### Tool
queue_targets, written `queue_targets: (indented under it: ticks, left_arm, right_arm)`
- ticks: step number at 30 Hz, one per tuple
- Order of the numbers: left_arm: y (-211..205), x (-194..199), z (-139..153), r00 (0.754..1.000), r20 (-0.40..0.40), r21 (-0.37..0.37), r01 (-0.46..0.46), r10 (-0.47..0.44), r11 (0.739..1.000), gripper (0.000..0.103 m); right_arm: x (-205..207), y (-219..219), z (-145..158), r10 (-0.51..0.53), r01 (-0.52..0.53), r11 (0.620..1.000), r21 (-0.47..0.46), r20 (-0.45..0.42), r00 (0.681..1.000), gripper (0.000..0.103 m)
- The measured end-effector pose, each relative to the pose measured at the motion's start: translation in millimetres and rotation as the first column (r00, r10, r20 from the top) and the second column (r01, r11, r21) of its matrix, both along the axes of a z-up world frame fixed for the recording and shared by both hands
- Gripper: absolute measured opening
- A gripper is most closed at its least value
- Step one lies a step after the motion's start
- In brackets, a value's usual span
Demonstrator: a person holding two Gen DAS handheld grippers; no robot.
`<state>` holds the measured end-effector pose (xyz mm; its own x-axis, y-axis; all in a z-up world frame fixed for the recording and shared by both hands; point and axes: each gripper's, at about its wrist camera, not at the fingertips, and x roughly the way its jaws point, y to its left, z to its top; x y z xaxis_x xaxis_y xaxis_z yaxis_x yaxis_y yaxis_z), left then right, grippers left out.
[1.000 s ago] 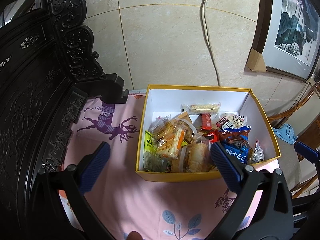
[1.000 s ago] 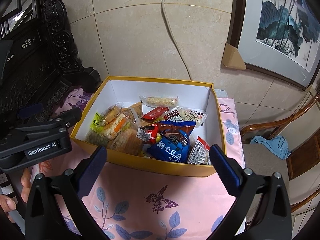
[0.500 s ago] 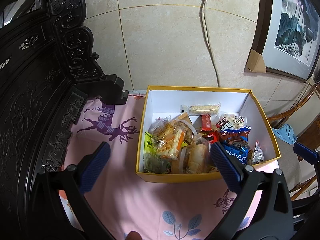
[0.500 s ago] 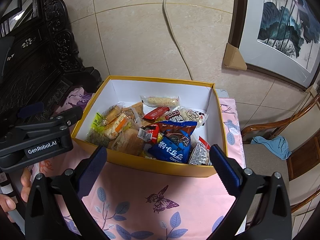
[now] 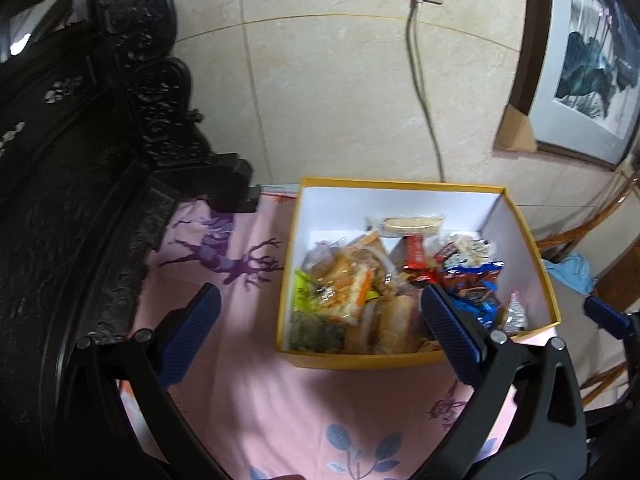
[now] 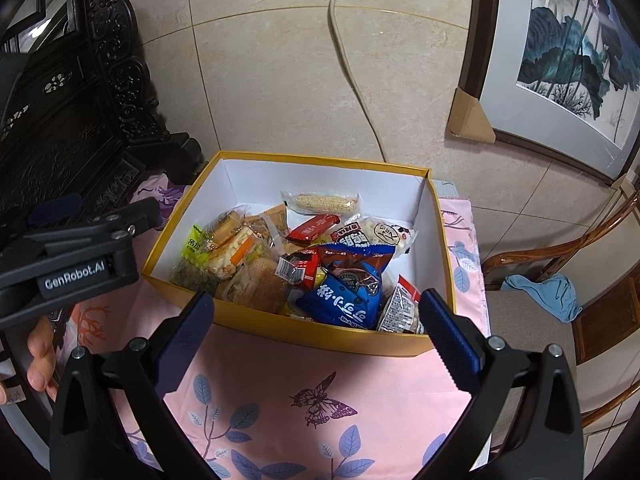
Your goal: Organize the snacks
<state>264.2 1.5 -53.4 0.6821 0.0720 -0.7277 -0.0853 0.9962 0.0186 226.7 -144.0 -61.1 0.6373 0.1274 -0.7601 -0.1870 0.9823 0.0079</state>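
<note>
Two grippers hang in front of you with their jaws spread wide and nothing between them. Start at the far left: dark carved wooden furniture (image 5: 100, 168) stands along that side, and the pink printed cloth (image 6: 320, 392) runs from its foot across the table. Your left gripper (image 5: 316, 316) sits above the bare cloth, so the yellow box (image 5: 360, 360) lies ahead of it and off to its right; its right finger overlaps the box's near wall in the left wrist view.

Moving rightward, the snacks are all inside that box, heaped loosely against the near wall, while the white floor at the back shows bare. Wrapped sandwich-like packs (image 6: 236, 252) and a green packet (image 6: 194, 242) fill the left half. A clear-wrapped bar (image 6: 322, 202) lies alone toward the back with its long axis running left to right, parallel to the back wall. A red packet (image 6: 314, 227) lies just in front of it, and a blue bag (image 6: 344, 300) lies on the right half of the heap.

Your right gripper (image 6: 316, 312) faces the box almost squarely, with the blue bag straight ahead between its fingers, so it looks the nearer tool for the right half; the left one would need to swing right. No snack lies on the cloth, which fits either a filled box or an unsorted one. To the right stands a wooden chair with a blue rag (image 6: 548, 292) on its seat.
</note>
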Motion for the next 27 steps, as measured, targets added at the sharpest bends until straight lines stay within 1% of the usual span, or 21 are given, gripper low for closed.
queue_targets:
  ticks: [3,5,11,16,27]
  left_arm:
    - [3.9,2.7,4.3,0.999,0.027,-0.023,-0.017,0.017,1.0,0.101]
    - [5.1,5.3,5.3,0.999,0.027,-0.036,-0.017,0.018,0.999,0.101]
    - [3.6,11.4,8.1,1.0,0.024,-0.011,-0.019,0.019,1.0,0.101]
    - [0.2,11.5,9.8,0.999,0.034,0.03,-0.017,0.016,0.999,0.101]
    - [-2.7,8.4,14.2,0.999,0.048,0.026,-0.003,0.002,1.0,0.101]
  right_arm:
    - [2.2,0.4,1.0,0.004,-0.004,1.0,-0.005,0.003,1.0,0.102]
    - [4.5,0.9,2.8,0.009,-0.009,1.0,-0.012,0.007,1.0,0.102]
    - [9.4,1.5,9.5,0.01,-0.01,1.0,-0.016,0.025,1.0,0.102]
    - [10.8,4.1,10.0,0.016,-0.016,1.0,-0.015,0.026,1.0,0.102]
    - [10.0,7.2,10.8,0.021,-0.021,1.0,-0.015,0.027,0.999,0.102]
